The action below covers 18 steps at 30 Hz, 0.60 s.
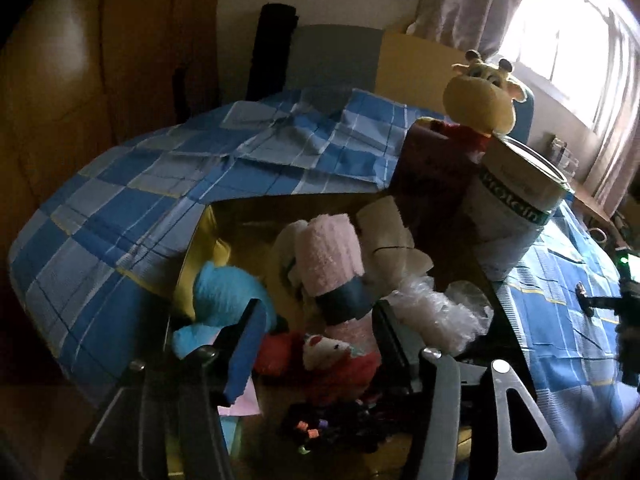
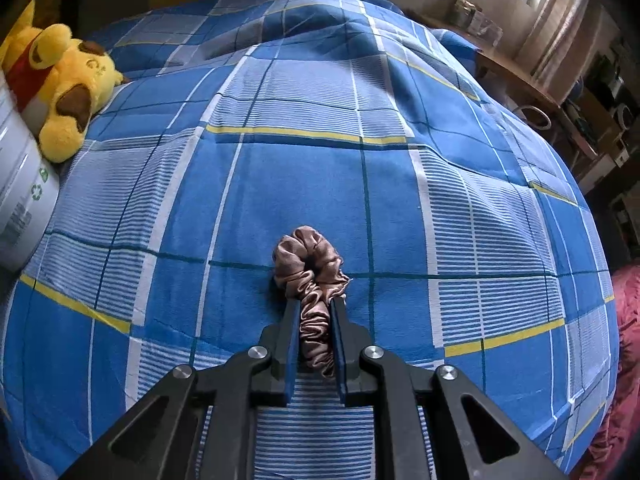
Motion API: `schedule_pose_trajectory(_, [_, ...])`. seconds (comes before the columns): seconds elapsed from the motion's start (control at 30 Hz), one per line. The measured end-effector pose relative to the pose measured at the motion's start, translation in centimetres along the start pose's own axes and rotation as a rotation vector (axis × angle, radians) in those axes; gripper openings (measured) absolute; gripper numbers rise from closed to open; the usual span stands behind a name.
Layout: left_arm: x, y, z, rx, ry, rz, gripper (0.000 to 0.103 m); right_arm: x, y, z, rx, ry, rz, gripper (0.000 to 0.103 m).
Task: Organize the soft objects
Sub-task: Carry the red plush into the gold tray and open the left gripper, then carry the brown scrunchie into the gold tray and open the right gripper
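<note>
Two grippers work over a bed spread with a blue plaid blanket (image 2: pixel 280 168). On the left, the left gripper (image 1: pixel 316 320) hangs with its blue-padded fingers (image 1: pixel 248 344) spread wide apart and nothing between them, above an open cardboard box (image 1: pixel 248 208) that sits on the bed. Just beyond its left finger lies a blue plush toy (image 1: pixel 228 292); between the two fingers, lower in the box, a red and white plush toy (image 1: pixel 324 356) shows. Ahead of the gripper a rolled pink towel (image 1: pixel 328 256) leans, with a cream plush (image 1: pixel 390 236) to its right, and crumpled clear plastic (image 1: pixel 436 308) lies beside the right finger. Farther ahead and to the right, a white canister (image 1: pixel 516 208) marked "Protein" stands at the box's edge, and a yellow giraffe plush (image 1: pixel 480 100) rises behind it.

On the right, the right gripper (image 2: pixel 315 312) is clamped on a brown satin scrunchie (image 2: pixel 310 272), which is pinched at its near side while its far loop bulges out past the fingertips against the blanket. Far off to this gripper's left lies a yellow dog plush (image 2: pixel 68 88), touching the white canister.
</note>
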<state>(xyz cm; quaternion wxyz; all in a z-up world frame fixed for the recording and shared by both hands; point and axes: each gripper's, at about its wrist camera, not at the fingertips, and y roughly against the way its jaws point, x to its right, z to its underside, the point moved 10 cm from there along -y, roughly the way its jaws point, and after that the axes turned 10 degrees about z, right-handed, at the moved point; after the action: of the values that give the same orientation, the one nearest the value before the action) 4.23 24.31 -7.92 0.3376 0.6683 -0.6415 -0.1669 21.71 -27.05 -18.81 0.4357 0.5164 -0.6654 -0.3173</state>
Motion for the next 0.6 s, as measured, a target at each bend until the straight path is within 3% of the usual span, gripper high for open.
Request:
schedule_pose_trajectory(0.3, [0.5, 0.0, -0.1, 0.003, -0.027, 0.032, 0.059, 0.1, 1.0, -4.4, -0.027, -0.101, -0.007, 0.011])
schedule_pose_trajectory(0.6, [1.0, -0.4, 0.4, -0.012, -0.043, 0.069, 0.059, -1.4, 6.3, -15.0, 0.061, -0.152, 0.018, 0.011])
